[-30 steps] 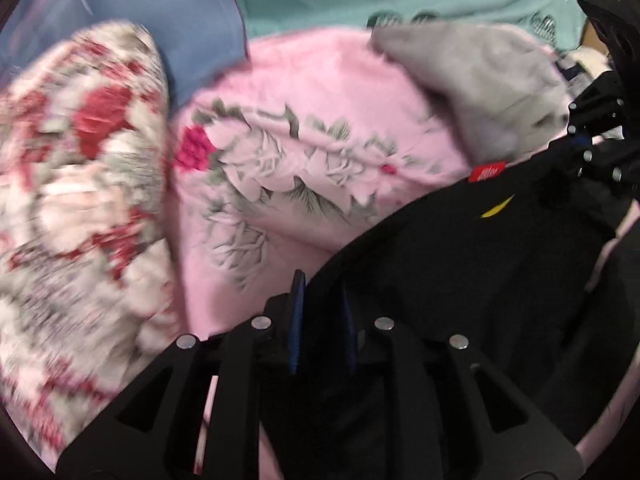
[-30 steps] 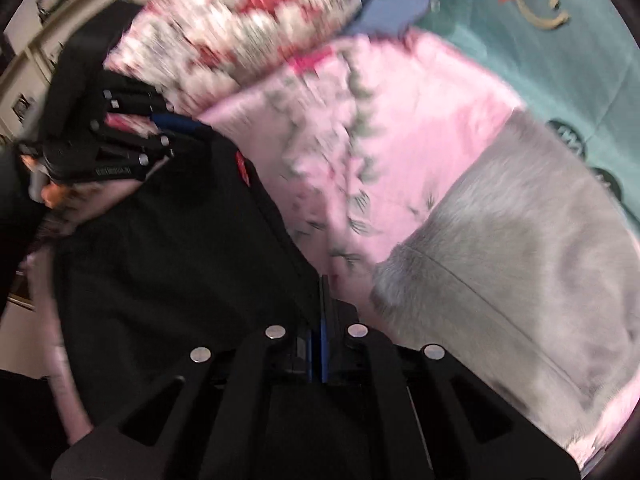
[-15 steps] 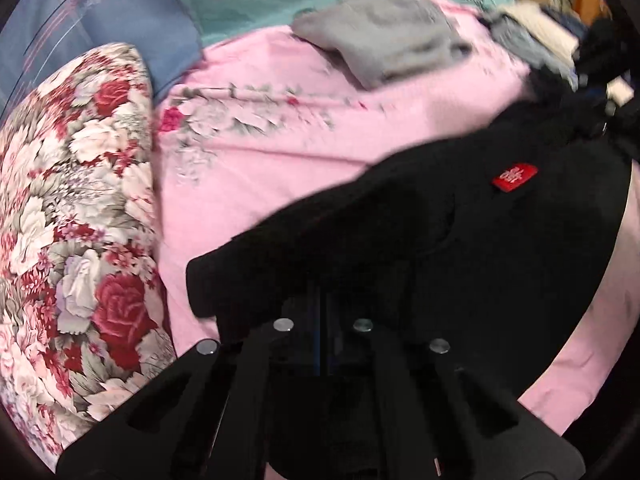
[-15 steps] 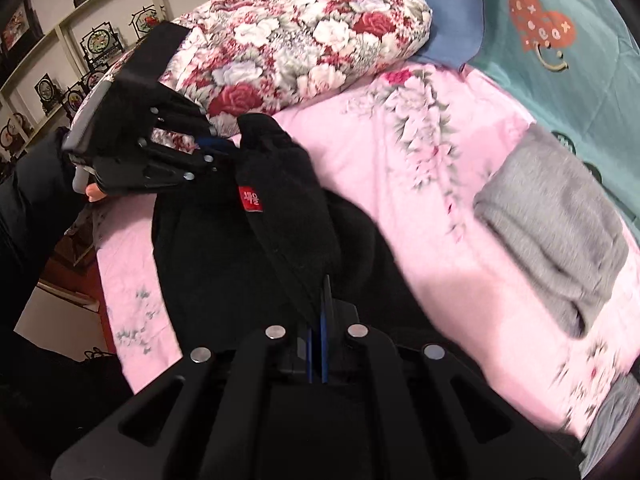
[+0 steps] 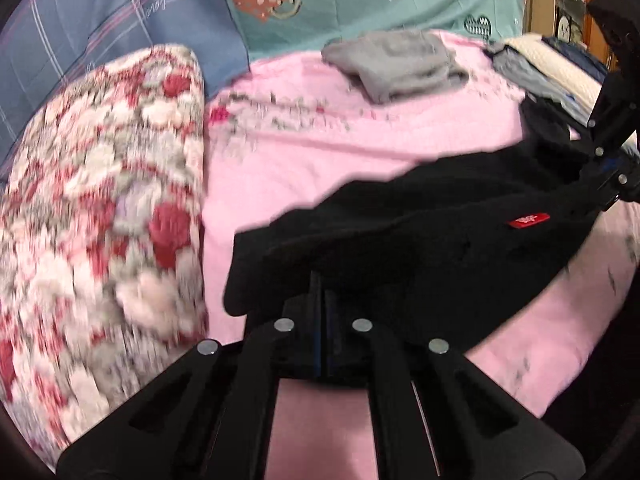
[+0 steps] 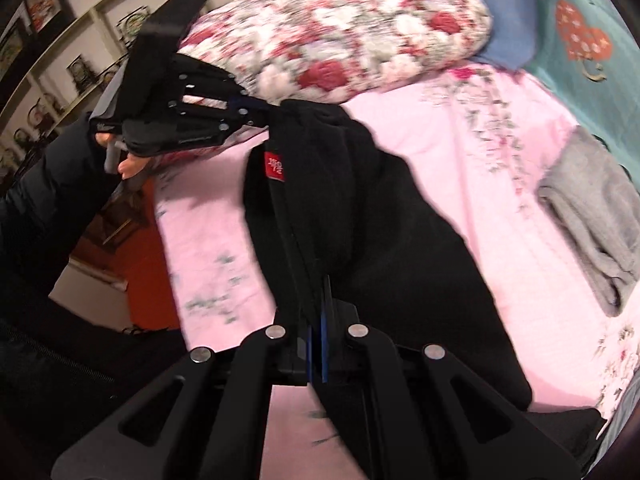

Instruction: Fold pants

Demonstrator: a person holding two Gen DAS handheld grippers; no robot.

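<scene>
The black pants (image 5: 420,240) hang stretched between the two grippers, above a pink sheet (image 5: 300,168) with flowers printed on it. The lower part of the pants droops down toward the sheet.

In the left wrist view, the left gripper (image 5: 322,312) sits at 6 o'clock. Its two fingers are pinched close together, with black cloth squeezed between them. The pants spread from there up toward 3 o'clock, where the right gripper (image 5: 600,172) grips the other end. A small red tag (image 5: 528,220) shows on the cloth near that end.

In the right wrist view, the right gripper (image 6: 318,320) is at 6 o'clock. Its fingers are also pinched tight on the black cloth. The pants run up toward 11 o'clock, where the left gripper (image 6: 264,110) holds them. The person's hand (image 6: 124,160) holds that gripper at 9 o'clock. The red tag (image 6: 275,166) is just below that gripper's tips.

A big pillow with red and white flowers (image 5: 100,208) lies at 9 o'clock in the left view, just beside the pants. A folded gray cloth (image 5: 396,64) rests on the sheet at 1 o'clock, well apart from the pants. Behind it are a teal cover with hearts (image 5: 360,0) and a blue plaid cover (image 5: 100,20). A small pile of folded clothes (image 5: 552,68) sits at 2 o'clock. Shelves (image 6: 60,40) with little things show at 10 o'clock in the right view.
</scene>
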